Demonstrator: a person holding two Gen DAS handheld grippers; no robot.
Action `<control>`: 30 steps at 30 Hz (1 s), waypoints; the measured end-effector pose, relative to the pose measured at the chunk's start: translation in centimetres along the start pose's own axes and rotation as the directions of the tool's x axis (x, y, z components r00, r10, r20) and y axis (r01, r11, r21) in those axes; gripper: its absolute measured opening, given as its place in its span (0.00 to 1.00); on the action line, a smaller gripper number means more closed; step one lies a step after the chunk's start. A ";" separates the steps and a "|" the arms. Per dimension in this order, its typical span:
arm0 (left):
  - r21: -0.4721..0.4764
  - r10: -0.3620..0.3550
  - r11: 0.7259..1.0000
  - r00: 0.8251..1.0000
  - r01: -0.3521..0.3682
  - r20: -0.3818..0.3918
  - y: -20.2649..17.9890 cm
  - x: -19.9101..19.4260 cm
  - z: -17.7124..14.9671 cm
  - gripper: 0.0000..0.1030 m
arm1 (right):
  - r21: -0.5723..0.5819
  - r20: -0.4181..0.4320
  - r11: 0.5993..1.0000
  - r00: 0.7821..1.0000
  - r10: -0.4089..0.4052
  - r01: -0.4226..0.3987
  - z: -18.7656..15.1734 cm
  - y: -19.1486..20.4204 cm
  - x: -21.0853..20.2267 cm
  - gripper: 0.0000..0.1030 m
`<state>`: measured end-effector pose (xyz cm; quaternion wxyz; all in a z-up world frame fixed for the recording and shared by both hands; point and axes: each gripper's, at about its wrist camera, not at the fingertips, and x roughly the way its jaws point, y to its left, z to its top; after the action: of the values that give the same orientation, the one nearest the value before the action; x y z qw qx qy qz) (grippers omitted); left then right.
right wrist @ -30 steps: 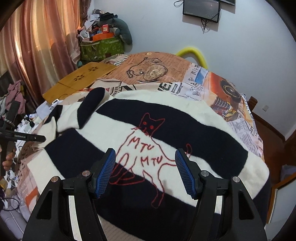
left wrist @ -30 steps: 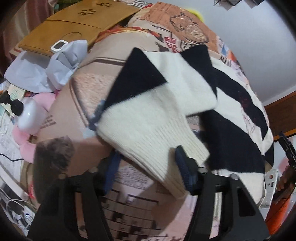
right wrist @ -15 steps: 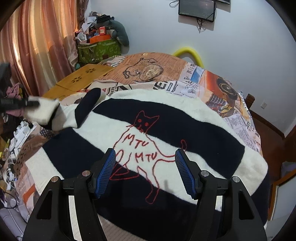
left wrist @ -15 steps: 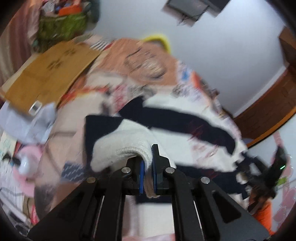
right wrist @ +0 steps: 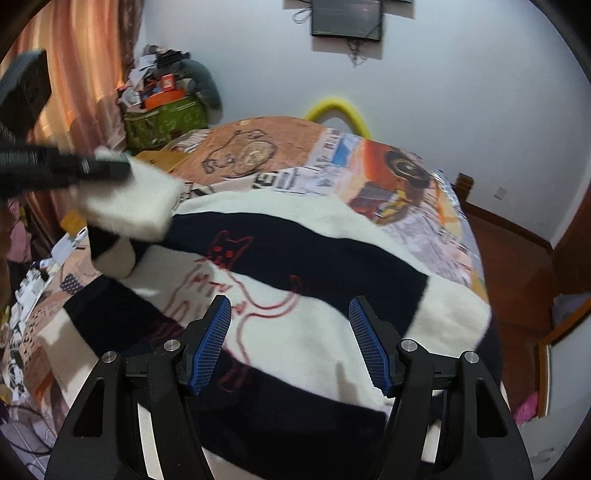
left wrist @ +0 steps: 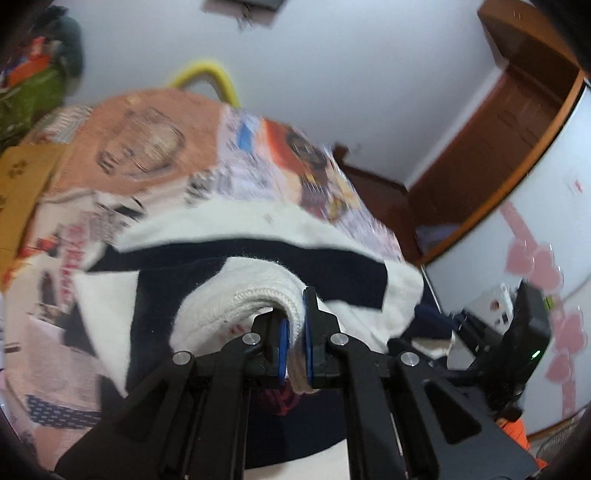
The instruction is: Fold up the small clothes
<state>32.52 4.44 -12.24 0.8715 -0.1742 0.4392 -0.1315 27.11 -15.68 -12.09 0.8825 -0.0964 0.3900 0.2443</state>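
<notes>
So the bed (right wrist: 417,206) takes up most of both views, covered in a busy newspaper-and-cartoon print sheet, and the sweater (right wrist: 332,280) is spread across it: big black and cream stripes with a red cat doodle and some red lettering stitched on the front. A yellow hoop thing (right wrist: 340,109) pokes up behind the far end of the bed and a small screen (right wrist: 346,18) hangs on the wall above. The sleeve (right wrist: 129,206) is lifted up off the bed on the left side, hanging over the body of the sweater, cream cuff end up top. The left tongs (left wrist: 294,341) are pinched tight on that ribbed cream cuff (left wrist: 243,306), fabric squished between the blue pads. The right tongs (right wrist: 290,341) are spread wide with nothing in them, hovering low over the sweater front near the cat. Left wrist view is pretty blurry btw.
</notes>
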 end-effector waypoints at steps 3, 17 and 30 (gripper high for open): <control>0.021 0.013 1.000 0.995 -0.011 -0.103 -1.0 3.7 -1.5 0.06 | 0.034 -0.012 0.999 1.000 -0.011 0.012 -0.5 -1.3 -0.1 0.61; 0.063 0.117 0.992 0.981 -0.108 -0.155 1.7 1.3 -6.0 0.49 | 0.054 -0.077 0.996 0.994 0.071 -0.067 -1.7 0.3 2.1 0.61; -0.061 0.357 0.933 0.934 -0.355 0.019 11.6 -6.4 -5.9 0.64 | 0.176 -0.232 0.963 0.942 0.241 -0.204 -2.9 3.6 8.5 0.61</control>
<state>24.95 16.29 -15.73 0.8820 -0.1181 0.4542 0.0436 28.33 -10.60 -20.30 0.7974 -0.0155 0.5242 0.2986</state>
